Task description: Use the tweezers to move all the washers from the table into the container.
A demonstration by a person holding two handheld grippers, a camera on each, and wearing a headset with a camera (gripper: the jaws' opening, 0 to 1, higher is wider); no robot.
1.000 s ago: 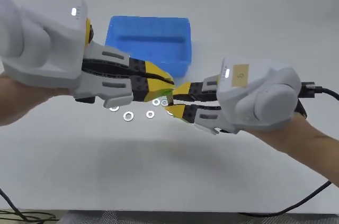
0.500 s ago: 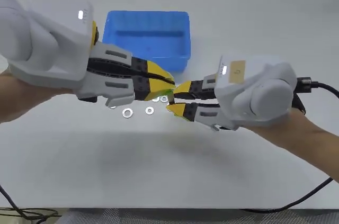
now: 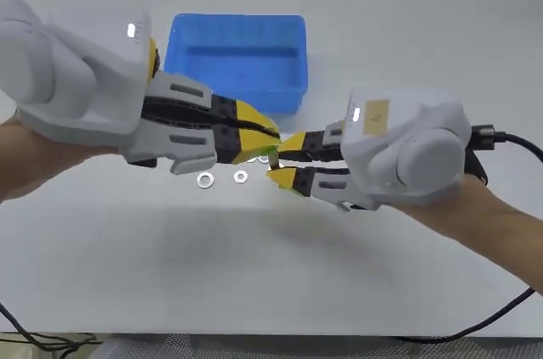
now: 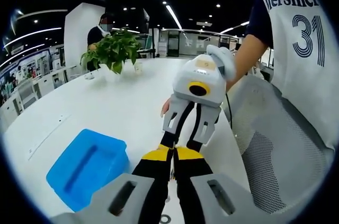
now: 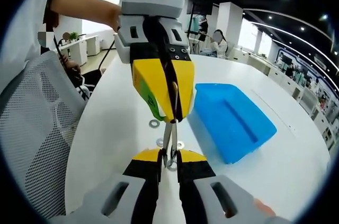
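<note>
Thin metal tweezers point(image 5: 170, 142) run between the two grippers, which face each other tip to tip over the white table point(image 3: 254, 257). My left gripper point(image 3: 270, 132) is shut on the tweezers' far end, and my right gripper point(image 3: 277, 165) is shut on their near end. Several small silver washers point(image 3: 204, 179) lie on the table just below the jaws, one point(image 5: 154, 123) to the left of the tweezers. The blue container point(image 3: 237, 58) stands just behind the grippers and looks empty. In the left gripper view it point(image 4: 87, 166) lies low on the left.
A black cable point(image 3: 509, 143) trails from the right gripper off the table's right side. A mesh chair point(image 5: 42, 128) and the person's body stand at the near edge. A potted plant point(image 4: 114, 49) sits far down the long table.
The head view has shifted a little. The grippers stay joined at the tweezers; the left gripper now covers the leftmost washer.
</note>
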